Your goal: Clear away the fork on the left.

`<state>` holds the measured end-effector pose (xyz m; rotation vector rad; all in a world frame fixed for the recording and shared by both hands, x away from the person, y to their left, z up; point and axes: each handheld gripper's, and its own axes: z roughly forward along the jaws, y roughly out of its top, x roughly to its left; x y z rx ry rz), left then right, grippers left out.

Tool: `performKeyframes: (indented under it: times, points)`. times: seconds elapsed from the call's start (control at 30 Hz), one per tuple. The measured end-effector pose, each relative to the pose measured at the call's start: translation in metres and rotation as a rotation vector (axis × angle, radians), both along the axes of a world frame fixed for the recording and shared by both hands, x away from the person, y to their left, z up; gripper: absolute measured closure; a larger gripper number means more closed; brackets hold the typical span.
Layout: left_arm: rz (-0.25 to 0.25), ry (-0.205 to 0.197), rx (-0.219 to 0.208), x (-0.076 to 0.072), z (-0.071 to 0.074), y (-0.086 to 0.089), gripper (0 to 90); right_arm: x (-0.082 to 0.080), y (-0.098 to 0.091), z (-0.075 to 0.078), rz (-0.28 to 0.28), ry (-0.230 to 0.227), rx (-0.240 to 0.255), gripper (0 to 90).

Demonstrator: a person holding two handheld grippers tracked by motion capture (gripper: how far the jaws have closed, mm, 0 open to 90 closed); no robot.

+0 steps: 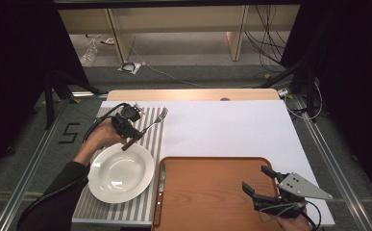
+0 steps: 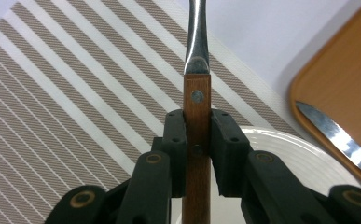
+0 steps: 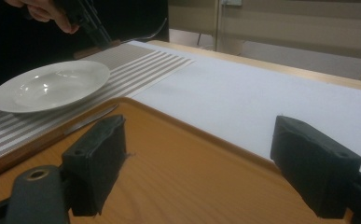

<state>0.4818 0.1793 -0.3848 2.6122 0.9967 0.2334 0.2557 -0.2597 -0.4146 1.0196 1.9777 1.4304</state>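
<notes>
A fork (image 1: 147, 127) with a wooden handle (image 2: 197, 140) and steel tines is lifted over the striped placemat (image 1: 150, 144), behind the white plate (image 1: 121, 173). My left gripper (image 1: 130, 137) is shut on that handle, its pads (image 2: 176, 140) pressing both sides, and the steel neck (image 2: 197, 37) runs away from me. In the right gripper view the fork (image 3: 143, 36) shows far off at top left. My right gripper (image 1: 259, 179) hovers open over the right part of the wooden tray (image 1: 212, 192), nothing between its pads (image 3: 96, 163).
A wooden-handled knife (image 1: 159, 192) lies along the tray's left edge, its blade (image 2: 341, 140) visible beside the plate (image 2: 281, 154). White paper (image 1: 231, 127) covers the table behind the tray. The floor past the far edge holds cables and furniture legs.
</notes>
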Motion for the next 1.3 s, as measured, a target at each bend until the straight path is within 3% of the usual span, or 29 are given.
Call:
performKeyframes:
  times: [0.17,0.27,0.7,0.93,1.13,1.3]
  points:
    - [-0.028,0.01,-0.035,-0.015,0.002,-0.006,76.6,0.0,0.0,0.0,0.001,-0.001,0.001,19.3]
    - [-0.05,0.003,-0.023,-0.027,0.003,-0.014,76.6,0.0,0.001,0.0,0.001,-0.001,-0.002,19.3]
    - [-0.132,-0.003,-0.078,-0.077,0.006,-0.038,76.6,-0.001,0.001,0.001,0.003,-0.005,0.003,19.3]
    - [-0.146,-0.02,-0.116,-0.091,0.0,-0.045,76.6,-0.002,0.001,0.001,0.004,-0.008,0.0,19.3]
    - [-0.156,-0.002,-0.138,-0.104,-0.004,-0.05,76.6,-0.002,0.002,0.001,0.005,-0.005,-0.001,19.3]
    - [-0.177,0.018,-0.125,-0.112,-0.013,-0.058,76.5,-0.002,0.002,0.001,0.005,-0.007,-0.003,19.3]
